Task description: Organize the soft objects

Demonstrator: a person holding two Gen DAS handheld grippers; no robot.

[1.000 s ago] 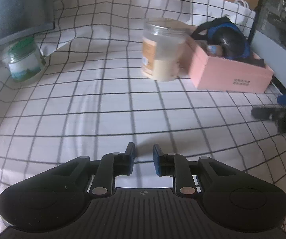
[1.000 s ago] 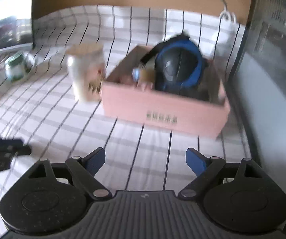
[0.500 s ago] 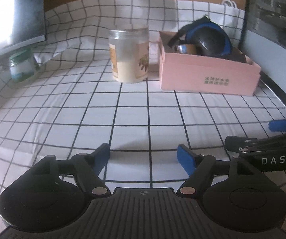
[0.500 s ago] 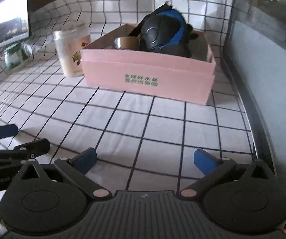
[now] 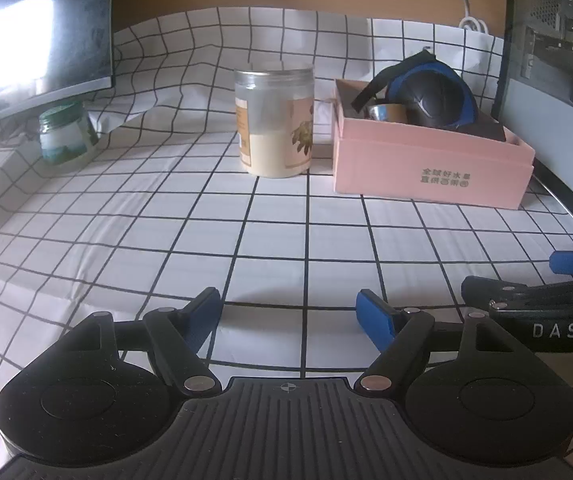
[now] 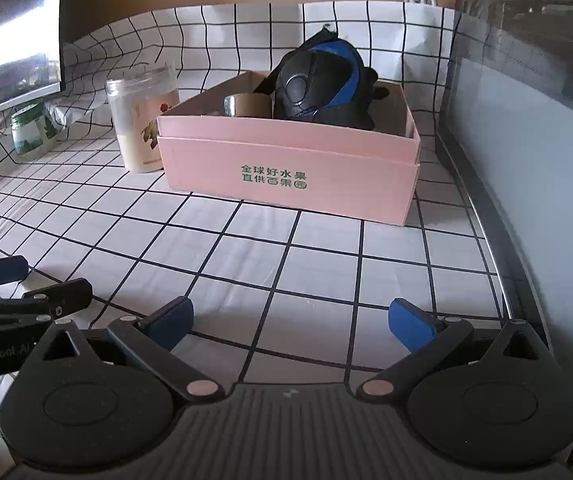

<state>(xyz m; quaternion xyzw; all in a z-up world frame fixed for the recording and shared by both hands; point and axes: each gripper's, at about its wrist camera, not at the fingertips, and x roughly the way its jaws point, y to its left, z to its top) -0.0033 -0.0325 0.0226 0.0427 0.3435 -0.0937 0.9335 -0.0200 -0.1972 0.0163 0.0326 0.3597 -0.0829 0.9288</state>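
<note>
1. Checked white cloth [image 6: 286, 264] with black grid lines covers the work surface, and on it, toward the back right, stands a pink box [image 6: 290, 176] with green print on its front.
2. Inside that box sits the task's thing, a black-and-blue padded soft item [image 6: 314, 88], bulging above the rim; beside it in the box lies a brown tape-like roll [image 6: 250, 105].
3. By my reading the sorting is largely done: the soft item is already in the box, and no other soft object lies loose on the cloth in either view. What is left, if anything, cannot be told.
4. Just left of the box stands a clear jar [image 5: 274, 120] half full of pale powder, near but apparently not touching it.
5. Both tools hover low over bare cloth, well short of the box. The left gripper [image 5: 292, 314] has its jaws apart and holds nothing; the right gripper [image 6: 290, 322] likewise stands wide apart and empty.
6. Farther out, a small green-lidded jar [image 5: 64, 136] sits at the left under a dark monitor [image 5: 38, 28]; a wooden wall and a white cable lie behind, with a dark case at the right.
</note>
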